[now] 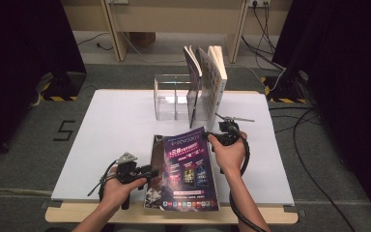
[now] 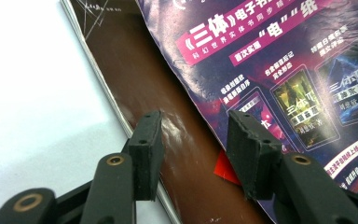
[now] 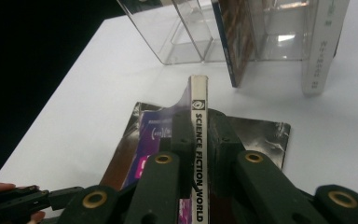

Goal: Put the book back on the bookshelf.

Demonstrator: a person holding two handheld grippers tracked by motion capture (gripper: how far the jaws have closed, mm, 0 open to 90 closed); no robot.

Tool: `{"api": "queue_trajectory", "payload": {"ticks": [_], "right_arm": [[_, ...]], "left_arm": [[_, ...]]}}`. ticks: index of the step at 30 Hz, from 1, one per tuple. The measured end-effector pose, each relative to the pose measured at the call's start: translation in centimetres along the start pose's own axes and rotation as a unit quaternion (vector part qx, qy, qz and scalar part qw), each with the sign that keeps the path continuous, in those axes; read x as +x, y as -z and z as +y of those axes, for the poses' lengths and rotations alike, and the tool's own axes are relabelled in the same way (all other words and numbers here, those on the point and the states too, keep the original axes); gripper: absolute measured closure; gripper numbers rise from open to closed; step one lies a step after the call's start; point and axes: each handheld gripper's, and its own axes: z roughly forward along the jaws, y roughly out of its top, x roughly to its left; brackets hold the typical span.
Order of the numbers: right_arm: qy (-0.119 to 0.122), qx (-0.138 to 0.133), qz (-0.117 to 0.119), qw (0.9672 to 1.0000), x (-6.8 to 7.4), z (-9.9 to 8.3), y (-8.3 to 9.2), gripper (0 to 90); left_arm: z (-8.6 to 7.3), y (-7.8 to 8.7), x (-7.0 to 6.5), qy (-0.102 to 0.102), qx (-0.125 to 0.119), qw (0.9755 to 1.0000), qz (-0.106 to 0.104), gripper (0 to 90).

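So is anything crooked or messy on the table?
Yes. The books in the clear holder lean sideways, and the purple magazine, gripped by its spine in the right gripper, sits skewed over another magazine.

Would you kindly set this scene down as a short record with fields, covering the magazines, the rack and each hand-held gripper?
held item: purple magazine, spine reading SCIENCE FICTION WORLD, its right edge lifted
beneath it: a second magazine, brown cover, flat on the white table
right hand-held gripper: shut on the purple magazine's spine
left hand-held gripper: open over the brown cover, gripping nothing
clear rack: far side of table, two books upright at its right end
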Motion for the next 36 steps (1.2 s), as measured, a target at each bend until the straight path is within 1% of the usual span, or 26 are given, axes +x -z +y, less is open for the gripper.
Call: {"api": "queue_trajectory", "payload": {"ticks": [4,7,9,10,11,15,21,25,29,31,33,36], "right_arm": [[0.010,-0.018,-0.005,0.9998,0.4,0.3,0.5,83.1],[0.011,-0.033,-0.007,0.9994,0.7,0.6,1.0,83.1],[0.008,-0.037,-0.003,0.9993,0.9,0.7,1.2,83.1],[0.012,-0.041,-0.005,0.9991,0.9,0.8,1.3,83.1],[0.011,-0.044,-0.005,0.9990,1.2,0.8,1.4,83.1],[0.023,-0.059,-0.010,0.9980,1.6,1.0,1.7,83.1],[0.028,-0.067,-0.011,0.9973,1.9,1.2,1.9,83.1],[0.027,-0.070,-0.006,0.9972,2.2,1.5,2.1,83.2],[0.039,-0.086,-0.008,0.9955,2.6,1.7,2.3,83.2],[0.039,-0.093,-0.008,0.9949,2.9,1.8,2.5,83.2],[0.048,-0.099,-0.010,0.9939,3.0,1.9,2.5,83.2],[0.052,-0.109,-0.011,0.9926,3.4,2.1,2.7,83.2]], "left_arm": [[0.0,0.0,0.0,0.001,-0.003,1.0000,0.001,54.9],[0.0,0.0,0.0,0.000,-0.001,1.0000,0.003,54.9],[0.0,0.0,0.0,0.000,-0.002,1.0000,0.004,54.8],[0.0,0.0,0.0,0.002,-0.003,1.0000,0.003,54.8],[0.0,0.0,0.0,0.002,-0.003,1.0000,0.003,54.8],[0.1,0.0,0.0,0.003,-0.004,1.0000,0.003,54.8],[0.1,0.0,0.1,0.002,-0.006,1.0000,0.003,54.8],[0.1,0.0,0.3,0.004,-0.003,1.0000,0.008,55.0],[0.1,0.0,0.3,0.005,-0.005,1.0000,0.007,55.0],[0.1,0.0,0.3,0.005,-0.006,0.9999,0.008,55.0],[0.2,0.0,0.3,0.002,-0.006,0.9999,0.009,54.9],[0.2,0.1,0.4,0.002,-0.008,0.9999,0.011,54.9]]}}
